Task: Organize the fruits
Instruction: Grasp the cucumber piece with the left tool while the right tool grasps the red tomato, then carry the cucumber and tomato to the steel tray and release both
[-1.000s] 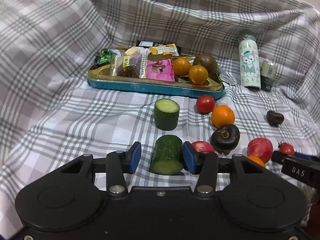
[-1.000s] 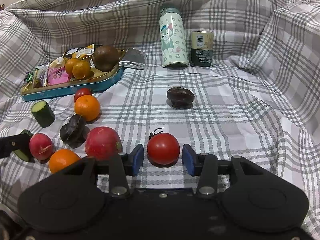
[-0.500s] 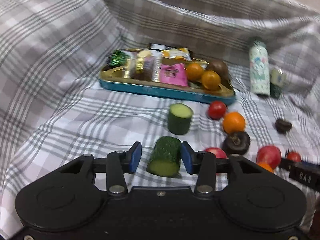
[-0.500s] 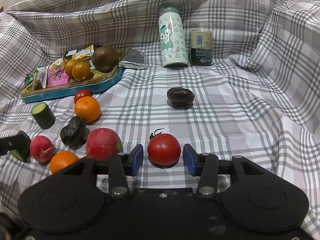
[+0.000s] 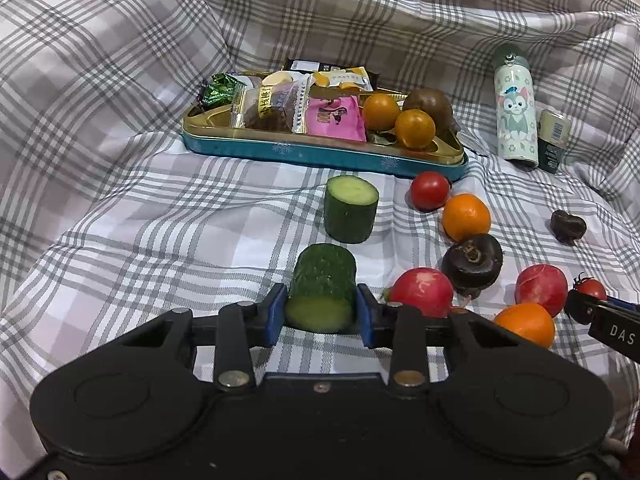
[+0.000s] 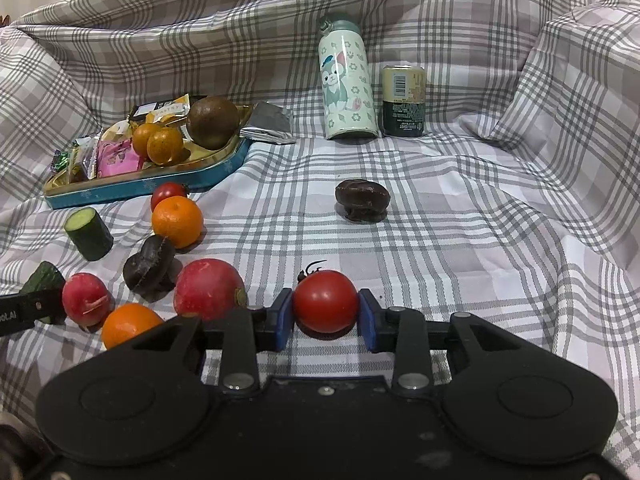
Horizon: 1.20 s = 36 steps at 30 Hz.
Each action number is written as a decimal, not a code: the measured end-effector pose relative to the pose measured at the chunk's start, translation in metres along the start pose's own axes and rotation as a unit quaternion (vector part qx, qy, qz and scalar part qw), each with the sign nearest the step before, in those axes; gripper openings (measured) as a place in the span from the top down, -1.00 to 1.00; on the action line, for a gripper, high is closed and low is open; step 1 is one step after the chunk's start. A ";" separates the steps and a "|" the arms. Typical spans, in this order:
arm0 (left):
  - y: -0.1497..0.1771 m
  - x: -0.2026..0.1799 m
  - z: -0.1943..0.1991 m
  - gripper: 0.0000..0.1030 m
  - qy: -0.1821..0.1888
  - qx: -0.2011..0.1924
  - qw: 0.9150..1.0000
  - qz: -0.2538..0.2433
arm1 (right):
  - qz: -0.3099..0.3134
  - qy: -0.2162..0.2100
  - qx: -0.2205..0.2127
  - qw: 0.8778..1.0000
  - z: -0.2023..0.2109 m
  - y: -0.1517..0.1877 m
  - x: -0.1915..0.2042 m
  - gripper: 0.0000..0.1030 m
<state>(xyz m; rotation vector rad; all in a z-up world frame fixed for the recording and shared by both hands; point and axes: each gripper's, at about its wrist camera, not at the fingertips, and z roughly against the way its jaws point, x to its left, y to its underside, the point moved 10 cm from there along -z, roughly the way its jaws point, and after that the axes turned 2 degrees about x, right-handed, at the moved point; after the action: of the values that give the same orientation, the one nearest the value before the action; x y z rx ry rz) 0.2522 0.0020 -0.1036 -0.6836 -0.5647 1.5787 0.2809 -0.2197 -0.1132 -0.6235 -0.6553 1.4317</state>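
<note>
Left gripper [image 5: 321,310]: fingers closed onto a lying cucumber piece [image 5: 322,285], previously loose between them. Right gripper [image 6: 325,315]: pads now pinching a tomato [image 6: 325,300] resting on the cloth [image 6: 460,240]. Loose beyond: one upright cucumber piece [image 5: 351,214], two radishes, two oranges, one more tomato, two dark fruits. Far: tray [image 5: 320,154] holding two oranges, one brown fruit, snacks; one bottle [image 6: 347,84], one can [image 6: 403,101].

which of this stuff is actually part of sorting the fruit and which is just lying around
Part of the job:
- cucumber piece in the left gripper
- tomato in the right gripper
- second cucumber piece
- oranges, radishes, small tomato
- tray

Just lying about:
- bottle
- can
- snack packets
</note>
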 end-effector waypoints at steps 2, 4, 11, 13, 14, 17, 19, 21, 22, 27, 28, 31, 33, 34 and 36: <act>0.000 -0.001 0.000 0.15 0.003 -0.001 1.000 -0.002 | 0.000 0.000 -0.001 1.000 0.000 0.000 0.000 0.31; 0.000 -0.002 0.001 0.16 0.007 -0.004 1.000 -0.004 | -0.001 0.001 -0.002 1.000 0.001 0.000 -0.001 0.31; -0.003 -0.008 0.012 0.16 0.015 -0.024 0.999 -0.018 | -0.008 0.006 -0.020 1.000 0.007 -0.004 -0.005 0.31; -0.005 -0.010 0.017 0.16 0.018 -0.034 0.999 -0.023 | -0.010 0.006 -0.028 1.000 0.011 -0.005 -0.006 0.31; -0.006 -0.010 0.019 0.15 0.018 -0.038 0.999 -0.026 | -0.010 0.005 -0.032 0.999 0.014 -0.006 -0.006 0.31; -0.007 -0.010 0.029 0.16 0.024 -0.047 0.998 -0.026 | -0.017 0.001 -0.042 0.999 0.023 -0.008 -0.009 0.31; -0.008 -0.008 0.036 0.15 0.028 -0.046 0.998 -0.020 | -0.025 -0.006 -0.043 0.999 0.030 -0.008 -0.012 0.31; -0.007 -0.006 0.043 0.15 0.029 -0.043 0.999 -0.015 | -0.031 -0.006 -0.042 0.999 0.038 -0.009 -0.014 0.31; -0.007 -0.005 0.048 0.15 0.024 -0.038 0.999 -0.014 | -0.035 -0.008 -0.042 0.998 0.044 -0.009 -0.015 0.31; 0.011 -0.003 0.077 0.15 0.021 -0.014 1.000 -0.012 | -0.045 -0.016 -0.029 0.998 0.078 0.003 -0.017 0.31; 0.016 -0.003 0.083 0.15 0.018 -0.009 1.000 -0.016 | -0.044 -0.019 -0.024 0.999 0.086 0.007 -0.017 0.31; 0.030 -0.004 0.100 0.15 0.018 0.004 1.000 -0.026 | -0.038 -0.035 -0.013 0.999 0.108 0.022 -0.011 0.31; 0.038 -0.005 0.111 0.15 0.025 0.008 0.999 -0.023 | -0.030 -0.044 -0.008 0.999 0.124 0.034 -0.007 0.31; 0.042 -0.005 0.115 0.15 0.028 0.010 0.999 -0.023 | -0.024 -0.046 -0.007 0.999 0.130 0.040 -0.004 0.31; 0.051 -0.004 0.123 0.15 0.025 0.011 0.999 -0.021 | -0.011 -0.048 -0.006 0.999 0.141 0.054 0.000 0.31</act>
<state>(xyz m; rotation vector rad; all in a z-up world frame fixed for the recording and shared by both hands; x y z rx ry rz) 0.1296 -0.0046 -0.0529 -0.6895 -0.5207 1.5219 0.1404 -0.2172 -0.0569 -0.5586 -0.7441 1.4447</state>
